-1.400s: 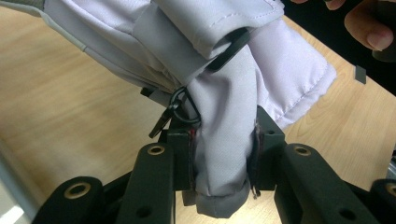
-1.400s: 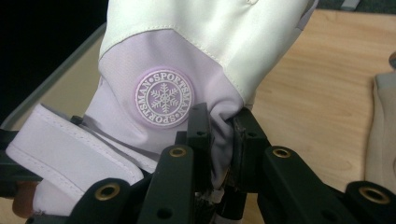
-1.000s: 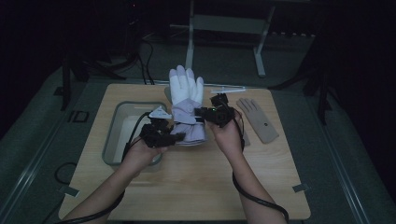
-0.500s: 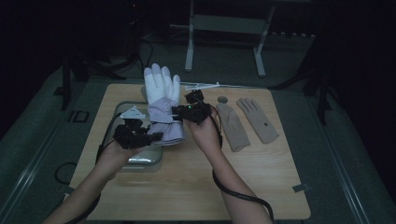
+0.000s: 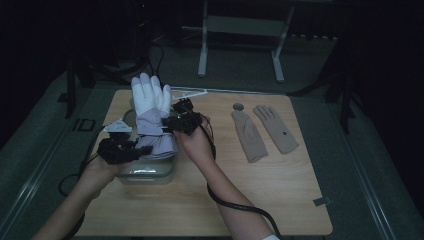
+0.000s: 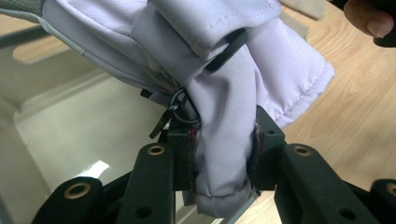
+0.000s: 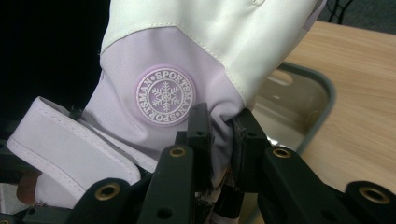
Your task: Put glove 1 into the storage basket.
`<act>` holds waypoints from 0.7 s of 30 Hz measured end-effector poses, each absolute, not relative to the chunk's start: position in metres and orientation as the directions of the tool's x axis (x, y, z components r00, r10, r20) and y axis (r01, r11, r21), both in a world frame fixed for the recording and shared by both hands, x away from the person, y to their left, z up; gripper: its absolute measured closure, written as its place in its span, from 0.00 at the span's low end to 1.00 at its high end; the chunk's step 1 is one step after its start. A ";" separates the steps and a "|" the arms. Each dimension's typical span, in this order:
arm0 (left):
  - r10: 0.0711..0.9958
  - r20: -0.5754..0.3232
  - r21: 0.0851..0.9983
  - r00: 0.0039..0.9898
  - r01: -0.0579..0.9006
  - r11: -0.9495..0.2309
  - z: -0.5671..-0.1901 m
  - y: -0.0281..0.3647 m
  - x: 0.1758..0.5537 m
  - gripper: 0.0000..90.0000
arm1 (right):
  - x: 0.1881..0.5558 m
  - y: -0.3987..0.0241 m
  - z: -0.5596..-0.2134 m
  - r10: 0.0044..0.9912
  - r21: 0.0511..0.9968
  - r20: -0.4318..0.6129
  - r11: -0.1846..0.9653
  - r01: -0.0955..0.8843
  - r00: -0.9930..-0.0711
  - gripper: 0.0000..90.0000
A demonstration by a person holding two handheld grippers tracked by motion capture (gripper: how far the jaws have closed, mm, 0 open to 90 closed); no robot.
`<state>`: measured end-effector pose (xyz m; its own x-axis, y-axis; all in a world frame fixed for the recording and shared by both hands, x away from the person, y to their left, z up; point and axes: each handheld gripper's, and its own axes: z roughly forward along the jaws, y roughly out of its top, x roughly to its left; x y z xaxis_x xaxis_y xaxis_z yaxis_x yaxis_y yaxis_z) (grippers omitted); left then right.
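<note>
Ski glove (image 5: 150, 117), white fingers and lilac cuff, is held fingers-up above the wooden table (image 5: 300, 200), at about 10 o'clock of the tabletop in the high view. Room is dark; a grey metal frame (image 5: 240, 30) stands on the floor beyond the table's far edge at 12 o'clock. Table sits on a grey-green mat. Two tan gloves (image 5: 265, 131) lie flat at 2 o'clock, side by side, with a small grey disc (image 5: 238, 106) just beyond them. A clear container (image 5: 147, 170) sits under the held glove at 9 o'clock; contents cannot be told from here. Left gripper (image 5: 137, 149) meets the cuff from the left, right gripper (image 5: 175, 122) from the right; a black cable (image 5: 235, 205) trails along the right forearm. Left gripper view: left gripper (image 6: 224, 154) is clamped on a thick fold of the cuff (image 6: 224, 116); container (image 6: 70, 126) lies behind at 9 o'clock and looks empty. Right gripper view: right gripper (image 7: 222, 140) pinches the lilac fabric just below a round snowflake badge (image 7: 164, 96); container rim (image 7: 322, 107) shows at 3 o'clock.
</note>
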<state>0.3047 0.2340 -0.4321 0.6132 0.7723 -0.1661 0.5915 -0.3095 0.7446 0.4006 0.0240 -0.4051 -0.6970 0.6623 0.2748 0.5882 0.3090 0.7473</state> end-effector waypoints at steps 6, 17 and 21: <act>0.783 -0.176 0.717 0.597 0.623 -0.314 -0.450 0.245 0.307 0.76 | 0.405 0.040 -0.424 0.664 0.723 0.279 0.330 0.607 -0.694 0.89; 0.788 -0.217 0.653 0.576 0.686 -0.321 -0.488 0.256 0.312 0.75 | 0.410 0.058 -0.469 0.676 0.665 0.288 0.369 0.649 -0.679 0.89; 0.785 -0.250 0.644 0.567 0.702 -0.302 -0.496 0.259 0.314 0.74 | 0.410 0.060 -0.478 0.681 0.654 0.295 0.368 0.661 -0.671 0.89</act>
<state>0.3140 0.2593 -0.4957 0.5667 0.7852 -0.2496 0.7025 -0.3022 0.6444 0.4100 0.0598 -0.4777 -0.6707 0.6806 0.2949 0.6610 0.3680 0.6540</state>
